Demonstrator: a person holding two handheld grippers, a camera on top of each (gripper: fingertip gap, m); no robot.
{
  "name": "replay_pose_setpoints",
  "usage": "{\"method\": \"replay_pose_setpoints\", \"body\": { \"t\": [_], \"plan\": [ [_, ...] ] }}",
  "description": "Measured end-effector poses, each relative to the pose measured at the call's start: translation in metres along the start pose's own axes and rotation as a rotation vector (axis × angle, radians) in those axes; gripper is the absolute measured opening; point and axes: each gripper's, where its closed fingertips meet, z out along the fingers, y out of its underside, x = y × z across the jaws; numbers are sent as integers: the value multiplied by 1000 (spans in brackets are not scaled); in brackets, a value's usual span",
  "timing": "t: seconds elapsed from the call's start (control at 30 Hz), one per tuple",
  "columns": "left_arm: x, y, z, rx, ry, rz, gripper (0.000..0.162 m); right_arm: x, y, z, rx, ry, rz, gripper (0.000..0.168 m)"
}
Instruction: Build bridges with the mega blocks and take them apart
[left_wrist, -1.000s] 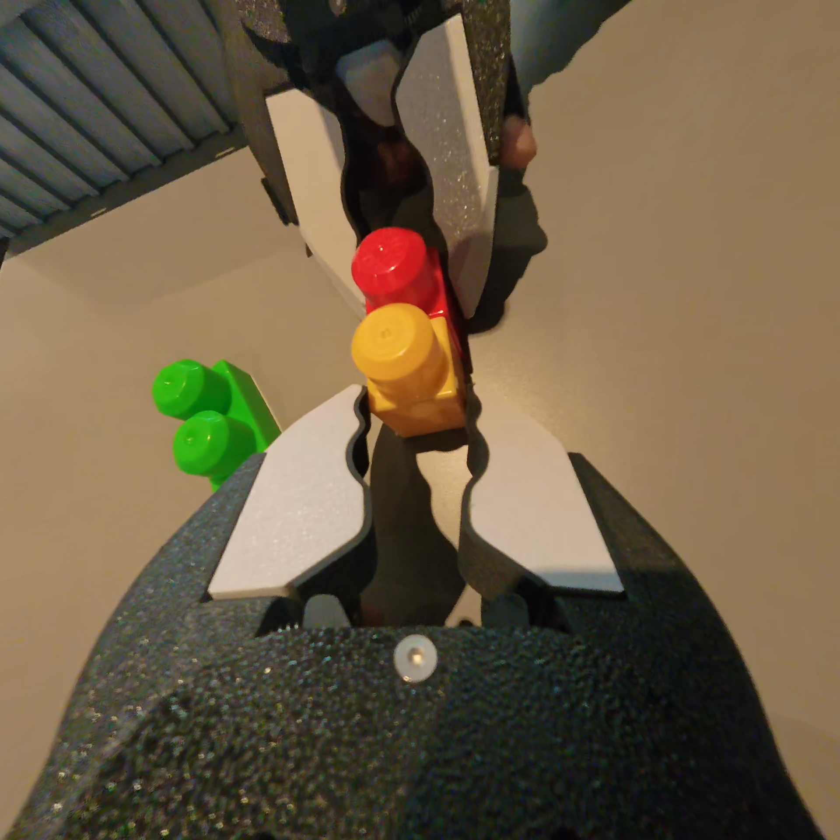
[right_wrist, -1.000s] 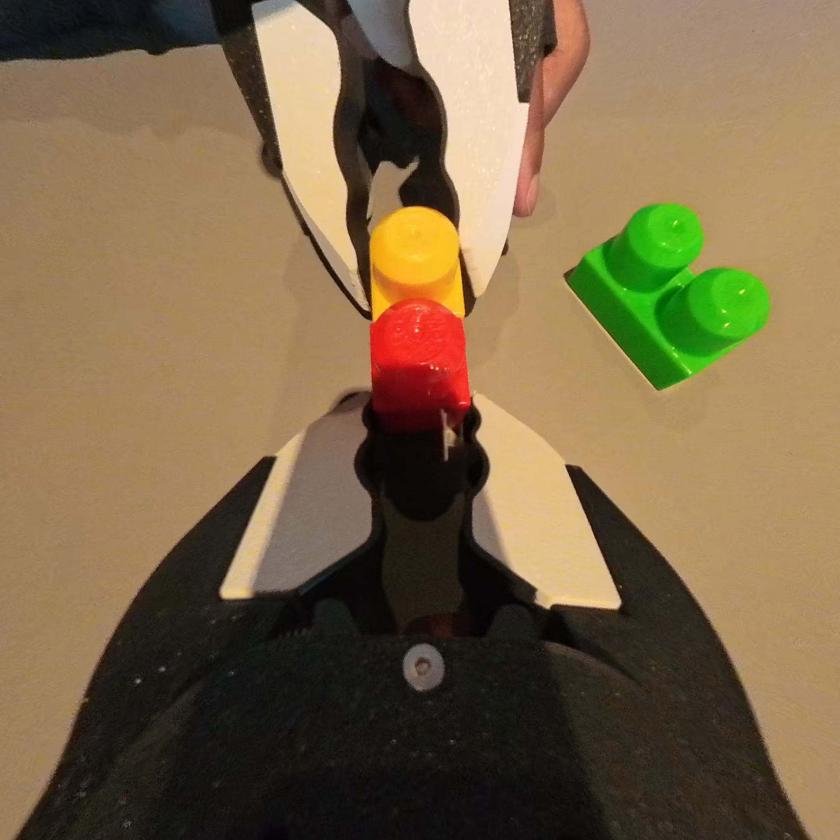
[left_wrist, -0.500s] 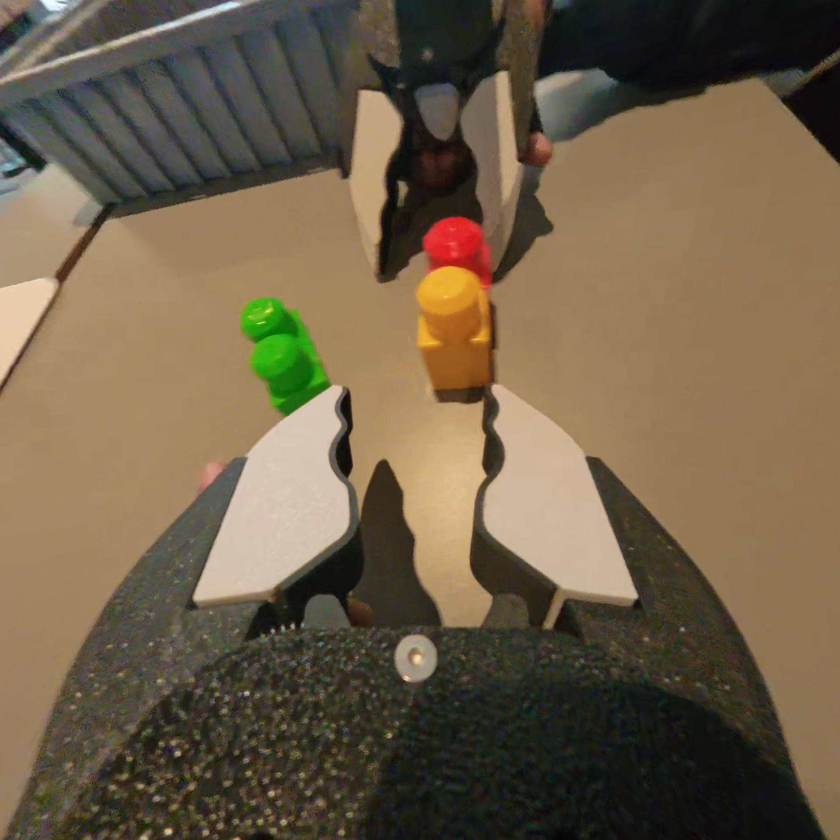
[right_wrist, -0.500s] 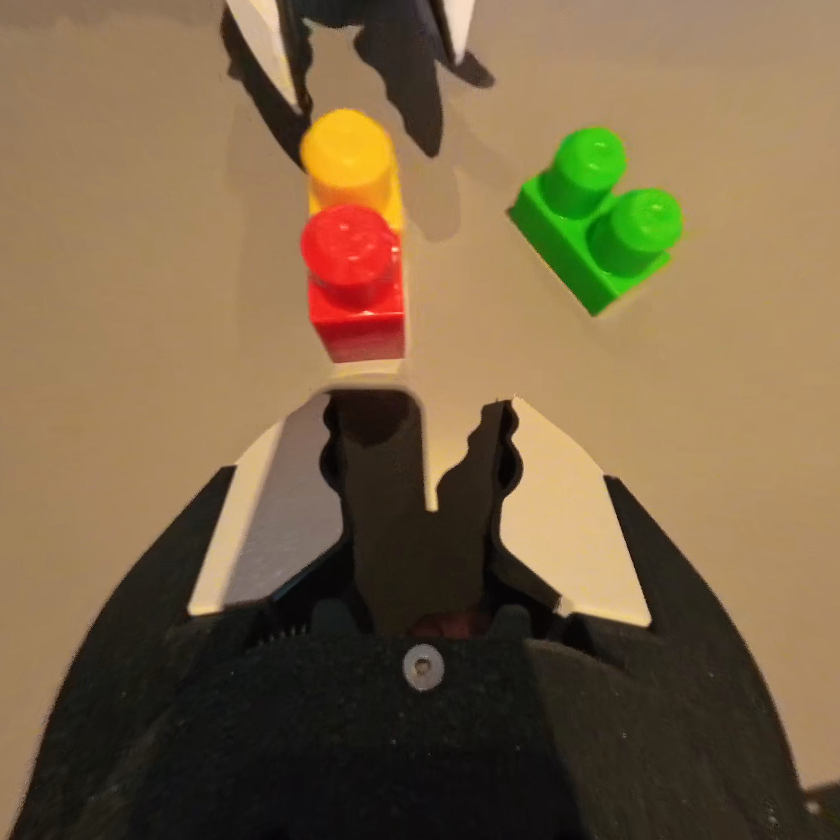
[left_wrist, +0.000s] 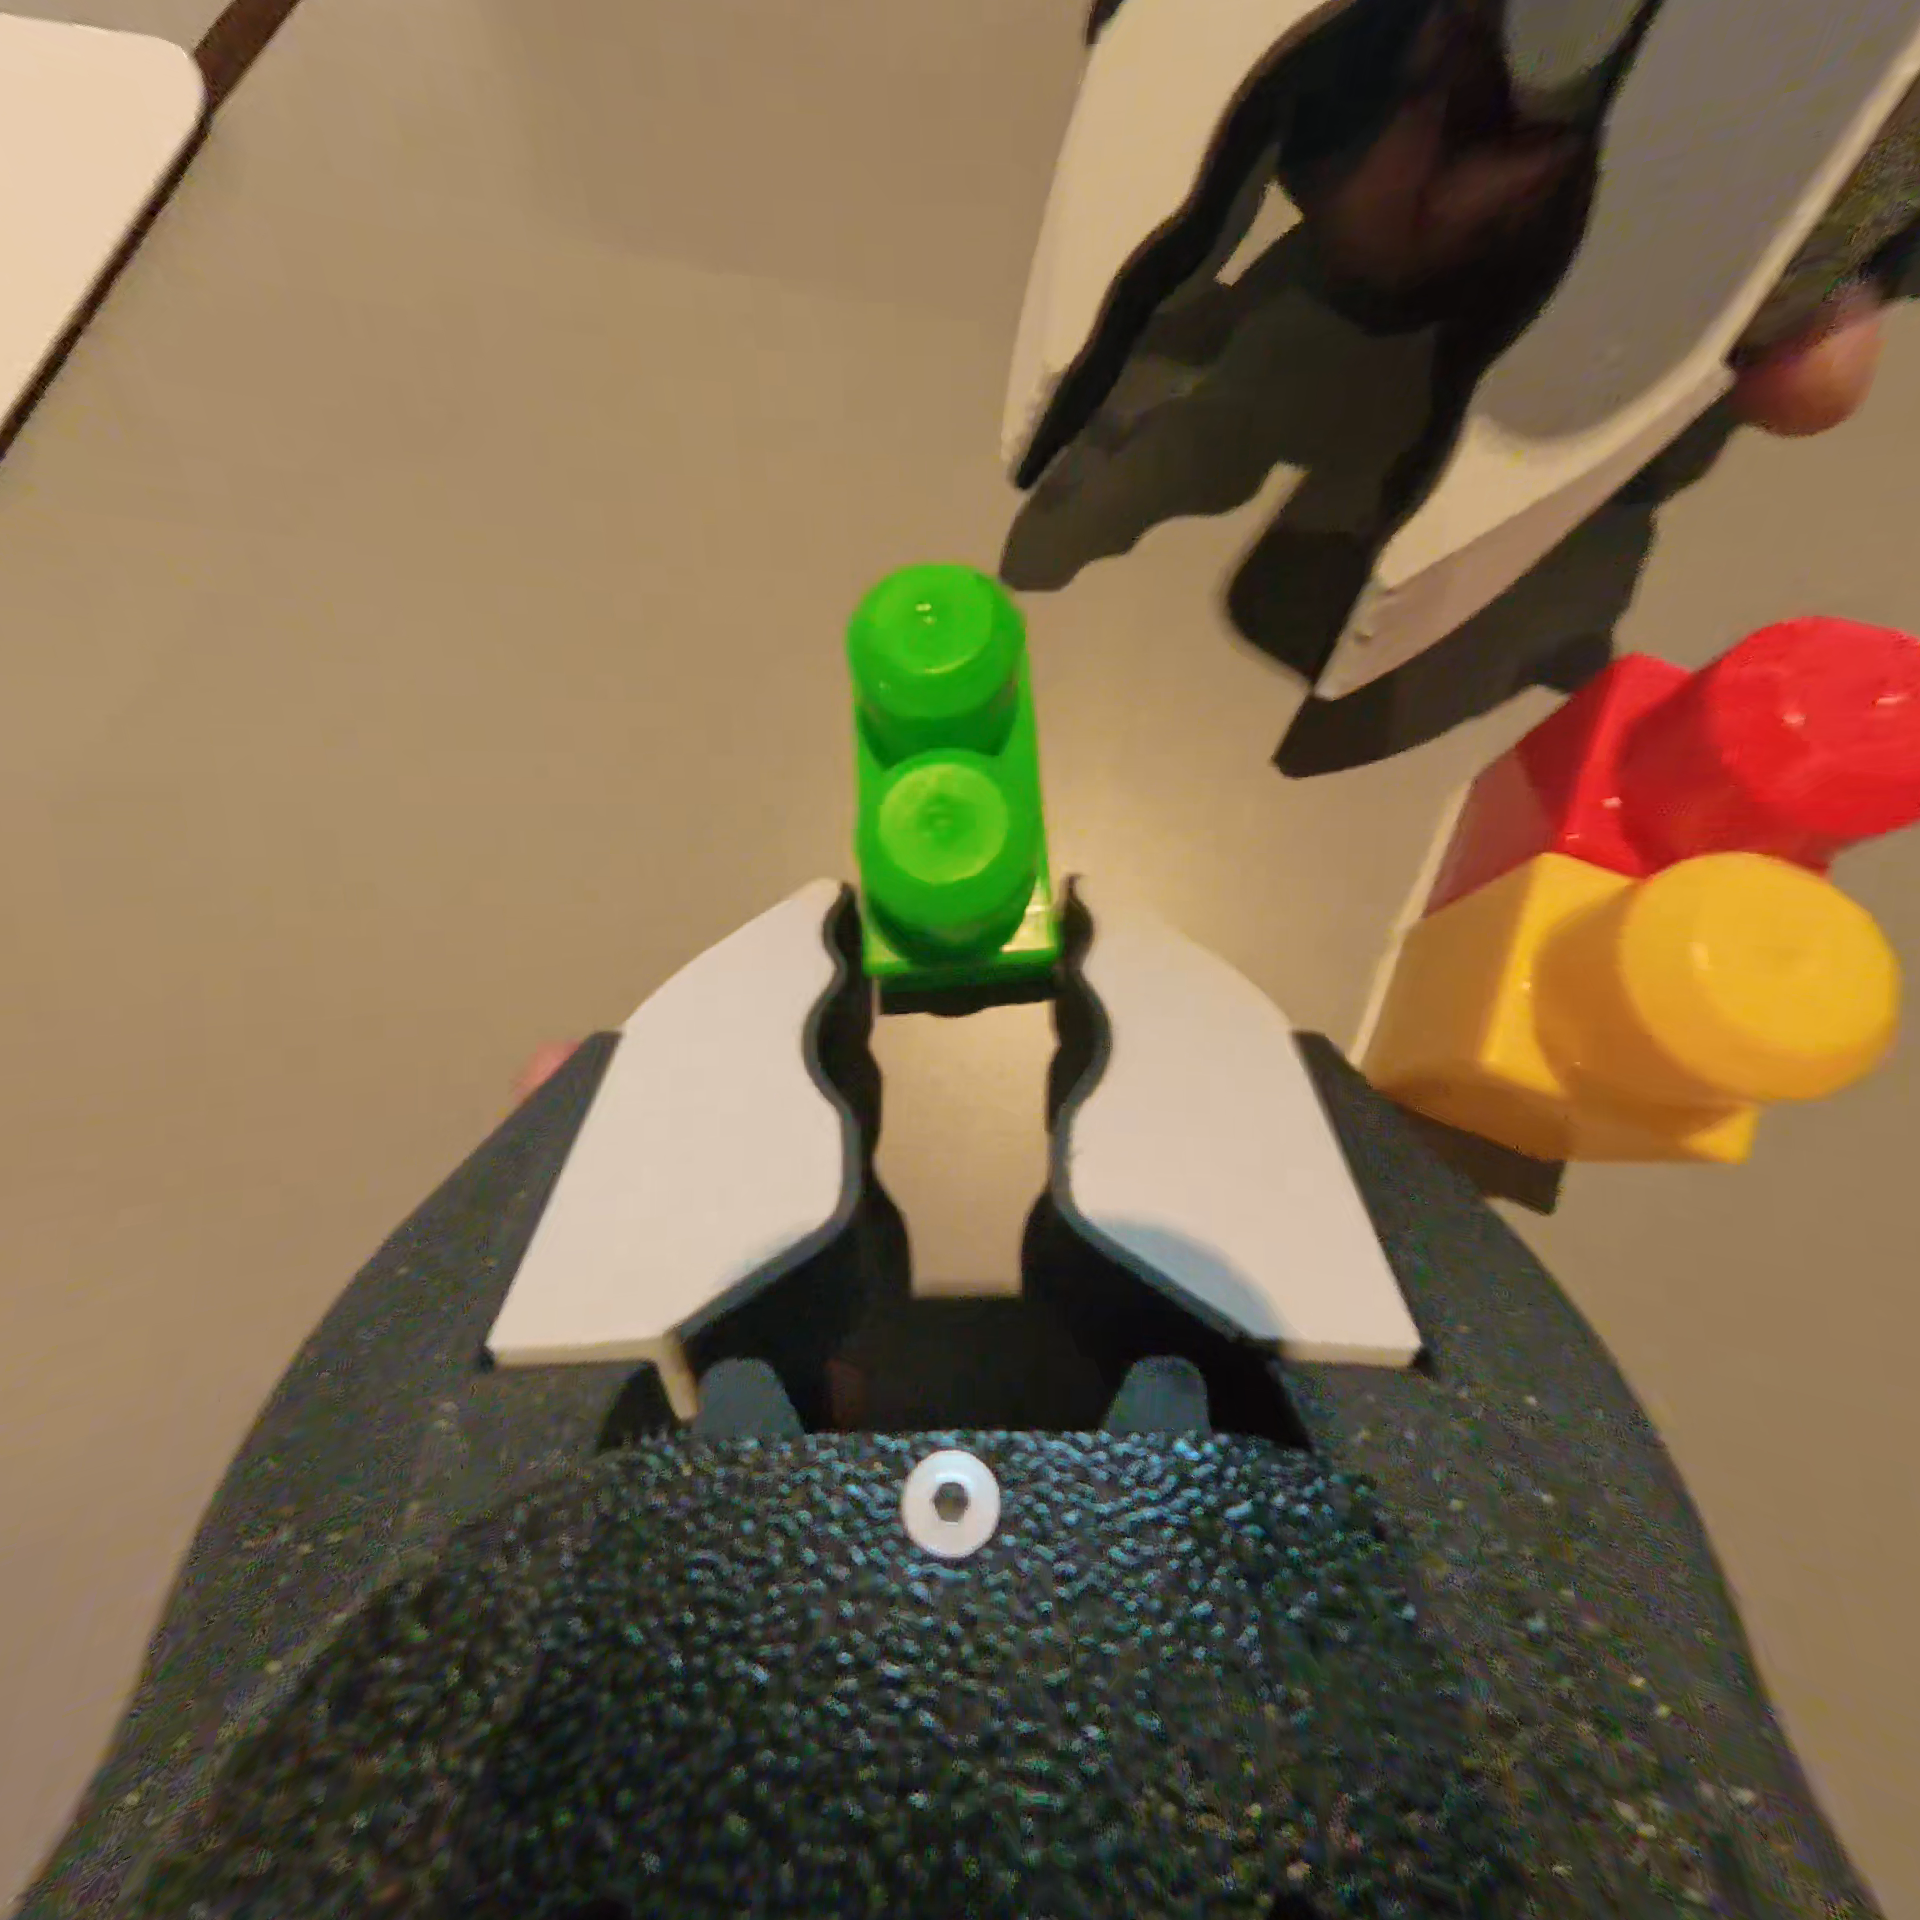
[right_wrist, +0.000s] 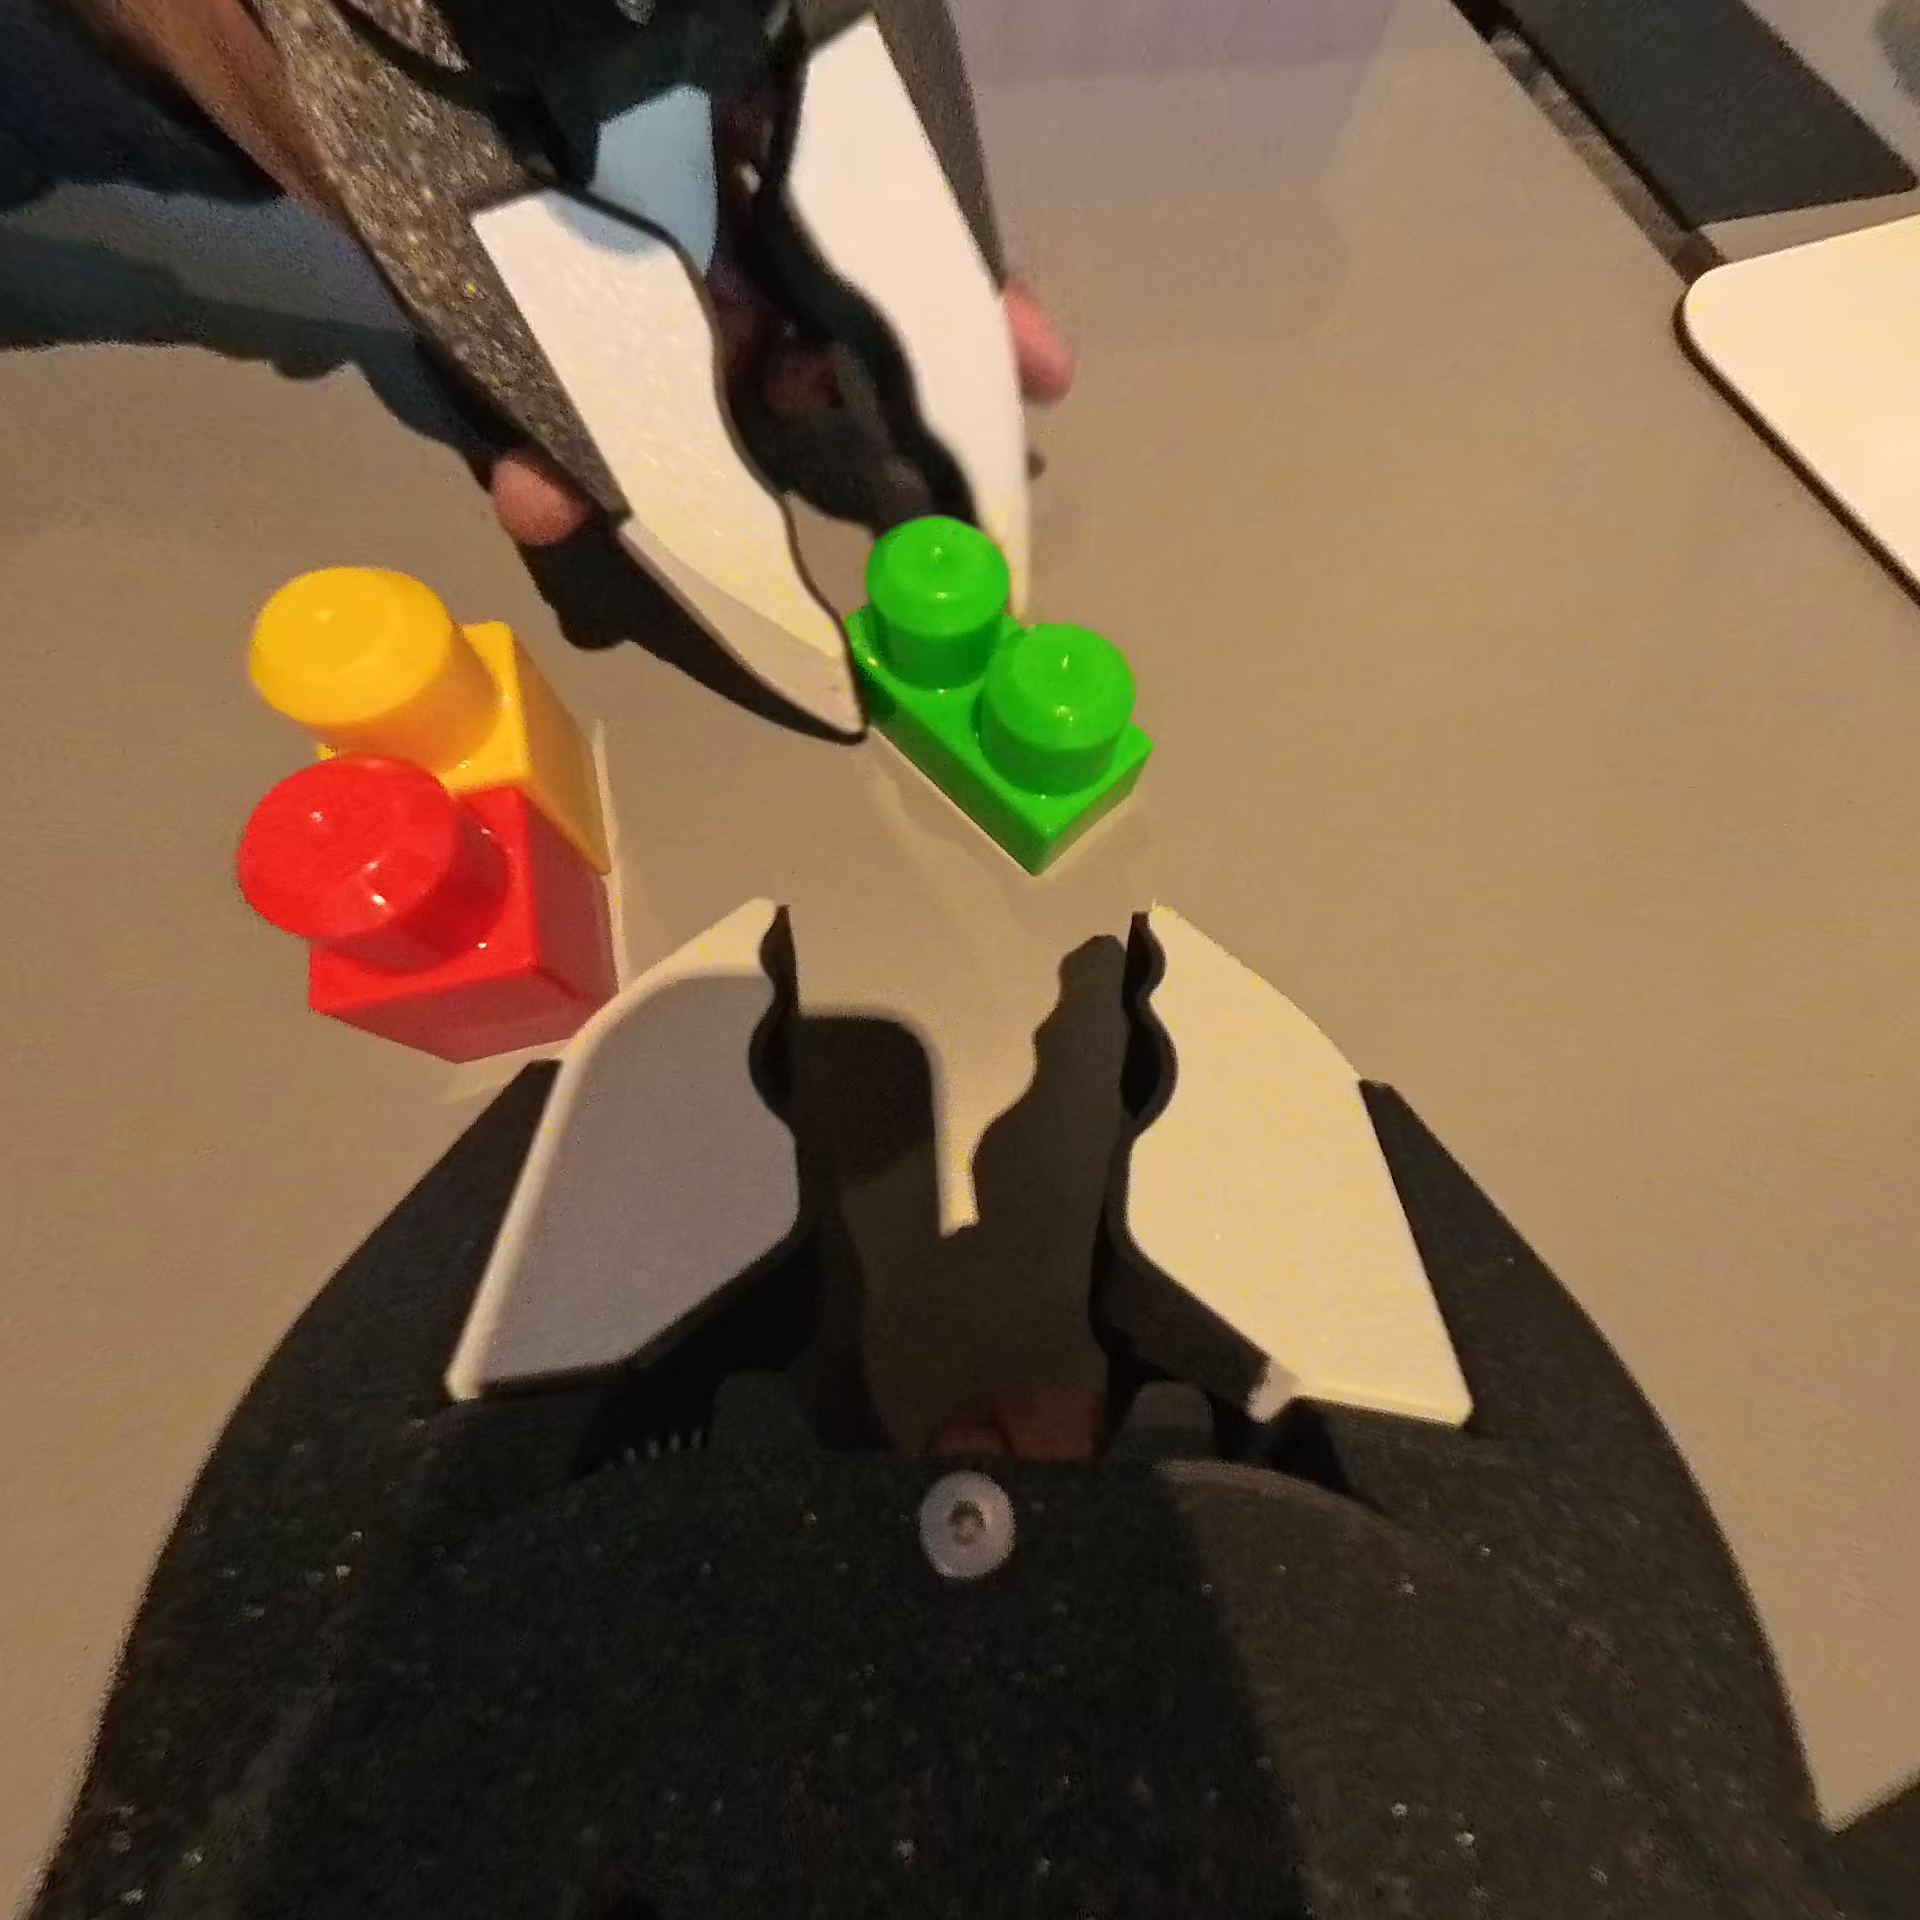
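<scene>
Left gripper (left_wrist: 961, 920), moved off the yellow block (left_wrist: 1621, 997) and red block (left_wrist: 1704, 764), now brackets the green block (left_wrist: 951, 800), grip unconfirmed; right gripper (right_wrist: 961, 920) hangs released.

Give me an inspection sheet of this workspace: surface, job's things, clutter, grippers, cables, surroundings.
Surface: plain beige tabletop, bare apart from the blocks.
Job's things: green two-stud plastic block lying flat; red single-stud block and yellow single-stud block standing side by side, touching.
Clutter: nothing seen.
Grippers: left gripper with its fingertips on either side of the green block's near end, grip not confirmed; right gripper open, empty, short of the green block.
Cables: nothing seen.
Surroundings: white rounded-corner tabletop beside a dark gap.
</scene>
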Motion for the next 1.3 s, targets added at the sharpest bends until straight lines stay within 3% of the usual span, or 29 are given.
{"method": "replay_pose_setpoints", "body": {
  "t": [0.2, 0.27, 0.4, 0.5, 0.73, 0.9, 1.13, 1.2, 1.3],
  "plan": [
    [1, -7, 0, 40, -47, 70, 35, 0, -6, -7, 61, 9, 2, 61],
    [7, -15, -8, 119, -19, 115, 35, -2, -7, -8, 73, 4, -12, 61],
    [28, -42, -53, 375, 107, 163, 35, -14, -10, -14, 118, -43, -64, 62],
    [48, -49, -85, 438, 192, 252, 35, -23, -13, -21, 145, -87, -69, 62],
    [76, -38, -81, 307, 266, 346, 35, -43, -38, -42, 231, -119, -115, 60],
    [79, -29, -70, 260, 291, 333, 35, -57, -28, -41, 118, -99, -215, 61],
    [83, -23, -60, 201, 323, 330, 35, -81, -38, -36, 172, -167, -236, 62],
    [84, -22, -57, 179, 321, 337, 35, -81, -42, -35, 192, -157, -231, 59],
    [84, -20, -53, 149, 312, 354, 35, -79, -44, -35, 217, -143, -232, 40]
  ]
}}
